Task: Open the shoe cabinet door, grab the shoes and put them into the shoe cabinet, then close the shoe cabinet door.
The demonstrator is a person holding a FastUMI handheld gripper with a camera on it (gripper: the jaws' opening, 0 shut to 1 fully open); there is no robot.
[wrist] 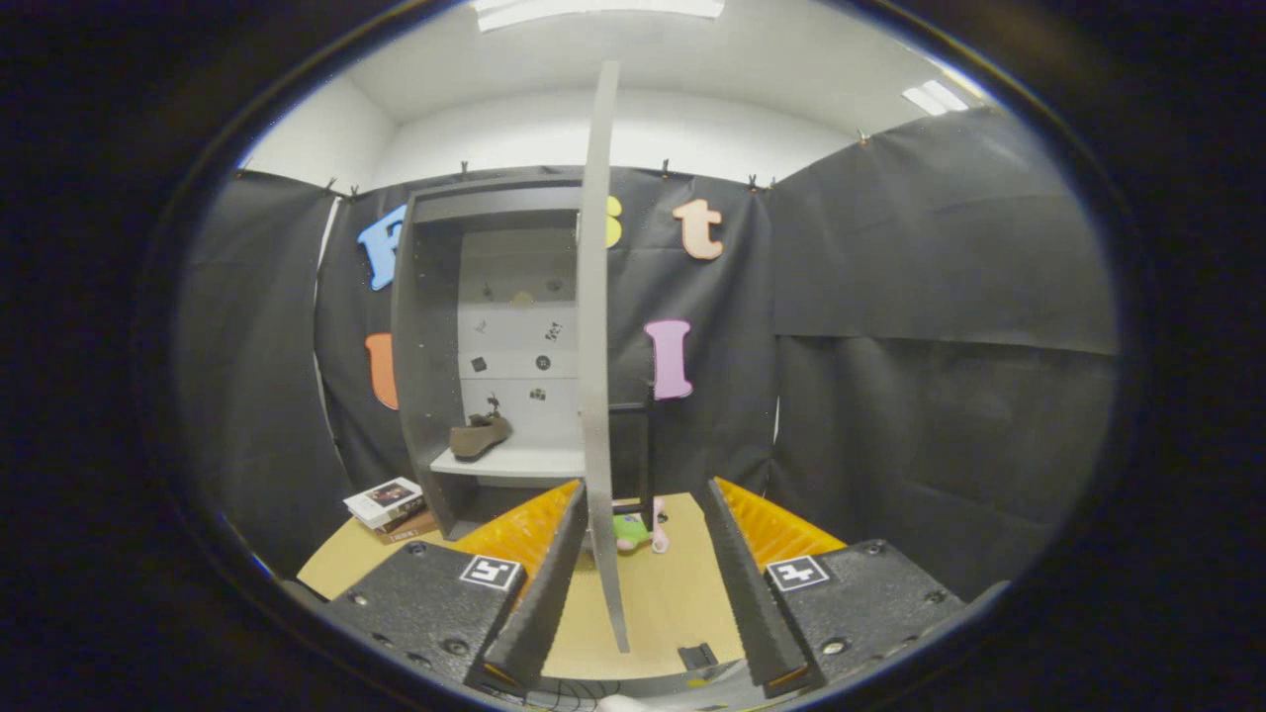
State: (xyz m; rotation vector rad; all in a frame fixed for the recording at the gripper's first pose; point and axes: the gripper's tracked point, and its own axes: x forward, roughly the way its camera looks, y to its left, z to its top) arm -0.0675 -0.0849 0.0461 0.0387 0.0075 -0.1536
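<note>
Gripper (pixel 643 574) nearest the camera, jaws spread wide apart. The cabinet door (pixel 596 336) stands edge-on between the fingers, close against the left finger (pixel 554 574) — contact there can't be confirmed — and clear of the right finger (pixel 742 583). Nothing is clamped.

The door is swung open, a thin grey panel running from high above the gripper down between the fingers. Behind the door, to its left, is the shoe cabinet (pixel 425 346): dark grey frame, pale back panel dotted with small marks. Inside the cabinet, one brown shoe (pixel 480 435) sits on the light shelf (pixel 514 461), toward the shelf's left side, toe pointing left. The compartment above the shoe holds nothing visible; the space under the shelf is dark, contents unclear.

Left of the cabinet base, a small stack of books (pixel 389 506) lies on the tan floor (pixel 663 593). Right of the door's lower edge, just beyond the fingers, a small green-and-pink toy (pixel 638 529) lies on the floor by a black post (pixel 648 445). Black cloth walls surround the cabinet.
</note>
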